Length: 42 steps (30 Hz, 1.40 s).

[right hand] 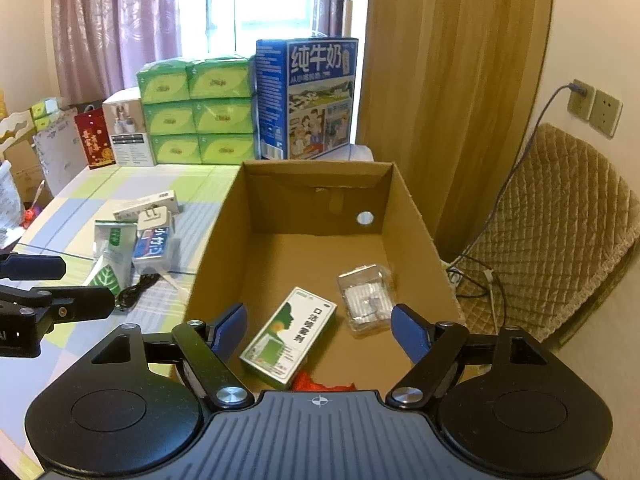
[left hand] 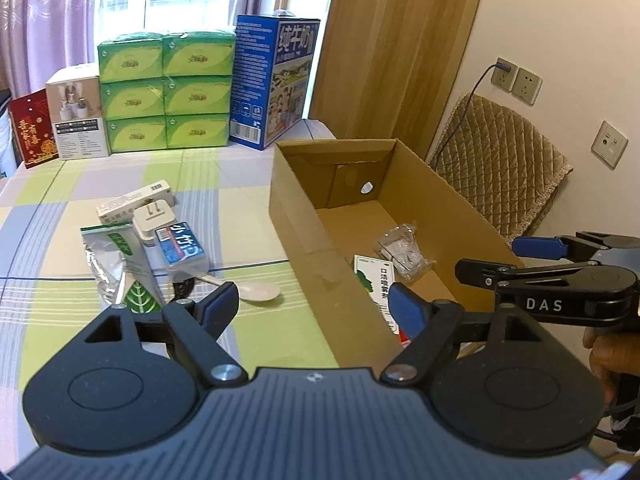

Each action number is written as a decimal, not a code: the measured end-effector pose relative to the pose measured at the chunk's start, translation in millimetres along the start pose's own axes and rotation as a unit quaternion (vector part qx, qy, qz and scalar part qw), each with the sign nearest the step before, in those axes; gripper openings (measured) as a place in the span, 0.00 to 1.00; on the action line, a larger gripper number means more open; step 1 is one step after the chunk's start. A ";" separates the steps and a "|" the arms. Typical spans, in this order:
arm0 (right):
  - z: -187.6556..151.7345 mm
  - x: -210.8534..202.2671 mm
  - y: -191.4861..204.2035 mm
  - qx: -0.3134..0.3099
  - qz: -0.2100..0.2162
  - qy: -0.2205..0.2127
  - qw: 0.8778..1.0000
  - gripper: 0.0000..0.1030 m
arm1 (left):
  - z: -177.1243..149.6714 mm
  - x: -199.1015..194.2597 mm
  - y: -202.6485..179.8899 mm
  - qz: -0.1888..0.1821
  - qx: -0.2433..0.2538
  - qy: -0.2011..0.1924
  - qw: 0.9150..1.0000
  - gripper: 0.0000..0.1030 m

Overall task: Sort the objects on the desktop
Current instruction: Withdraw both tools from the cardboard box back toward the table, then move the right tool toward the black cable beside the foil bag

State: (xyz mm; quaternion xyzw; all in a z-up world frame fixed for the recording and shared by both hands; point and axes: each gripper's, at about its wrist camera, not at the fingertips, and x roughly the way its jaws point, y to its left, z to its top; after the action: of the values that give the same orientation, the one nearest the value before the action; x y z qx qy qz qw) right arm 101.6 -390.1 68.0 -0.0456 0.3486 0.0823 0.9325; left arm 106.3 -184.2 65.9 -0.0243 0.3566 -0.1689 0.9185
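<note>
your left gripper point(left hand: 314, 306) hung with its jaws spread wide and nothing between them, straddling the near wall of the cardboard box point(left hand: 304, 248), presumably between picks. your right gripper point(right hand: 320, 330) was likewise spread and empty, poised over the box's open top, likely having nothing left to deliver. the box sat at the table's right edge, within reach of both tools. inside it lay a green-and-white medicine carton point(right hand: 289, 336), a clear plastic packet point(right hand: 366, 298) just beside it, and something red point(right hand: 306, 382) near the front wall, mostly hidden. the unsorted pile waited on the checked tablecloth point(left hand: 48, 240): a white plug adapter point(left hand: 154, 220), a blue packet point(left hand: 182, 246), a green-leaf pouch point(left hand: 136, 268), a white spoon point(left hand: 256, 290).
</note>
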 end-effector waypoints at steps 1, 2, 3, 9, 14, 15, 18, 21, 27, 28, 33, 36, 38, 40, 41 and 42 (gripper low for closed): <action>0.1 -1.5 2.4 -0.001 0.001 -0.001 1.000 0.75 | -0.2 -2.2 1.6 0.002 -0.001 -0.001 1.000 0.77; 0.1 -2.9 4.7 -0.002 0.002 -0.002 1.000 0.75 | -0.4 -4.8 3.4 0.004 -0.001 -0.002 1.000 0.77; 0.0 -4.3 7.2 -0.004 0.003 -0.003 1.000 0.76 | -0.5 -6.8 5.1 0.005 -0.002 -0.002 1.000 0.77; -0.5 -10.7 21.6 -0.010 0.011 -0.007 1.000 0.79 | -3.9 -20.2 18.3 0.016 -0.007 -0.006 1.000 0.79; 0.8 -19.2 34.6 -0.013 0.020 -0.015 1.000 0.81 | -11.8 -34.0 35.9 0.031 -0.005 -0.007 0.999 0.81; 1.1 -20.8 37.9 -0.014 0.022 -0.017 1.000 0.82 | -13.7 -36.1 40.9 0.035 -0.008 -0.006 0.999 0.81; 2.5 -23.3 47.0 -0.017 0.030 -0.021 0.999 0.83 | -19.5 -43.6 57.8 0.048 -0.016 -0.003 0.999 0.81; 4.1 -24.3 59.5 -0.023 0.040 -0.024 0.999 0.84 | -25.2 -51.0 73.1 0.062 -0.019 -0.002 0.998 0.81; 5.0 -25.5 86.9 -0.036 0.064 -0.033 0.997 0.84 | -34.0 -62.4 104.2 0.087 -0.031 -0.001 0.996 0.82; 4.9 -25.5 91.3 -0.039 0.069 -0.035 0.996 0.84 | -35.8 -63.7 109.3 0.091 -0.033 0.000 0.995 0.82; 3.5 -22.6 109.8 -0.048 0.084 -0.041 0.994 0.84 | -43.1 -64.8 131.5 0.105 -0.038 0.005 0.994 0.82; 2.0 -17.8 120.2 -0.051 0.090 -0.043 0.994 0.84 | -45.7 -62.2 143.0 0.110 -0.041 0.009 0.993 0.82; 1.5 -13.5 127.3 -0.051 0.095 -0.043 0.993 0.84 | -45.8 -59.4 150.2 0.113 -0.042 0.010 0.993 0.82; 1.6 -8.6 133.6 -0.051 0.100 -0.045 0.993 0.84 | -45.8 -56.5 158.1 0.114 -0.043 0.011 0.992 0.82; 1.8 -5.3 138.1 -0.051 0.103 -0.046 0.992 0.84 | -46.1 -54.9 162.4 0.115 -0.043 0.012 0.992 0.82; 1.8 -2.5 141.4 -0.052 0.105 -0.047 0.992 0.84 | -45.8 -52.4 166.9 0.117 -0.043 0.013 0.992 0.82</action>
State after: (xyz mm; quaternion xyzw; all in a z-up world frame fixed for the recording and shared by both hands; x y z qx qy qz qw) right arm 74.7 -251.2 67.0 -0.0533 0.3021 0.1996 0.9306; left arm 88.7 -6.3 38.2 -0.0202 0.3758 -0.0452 0.9254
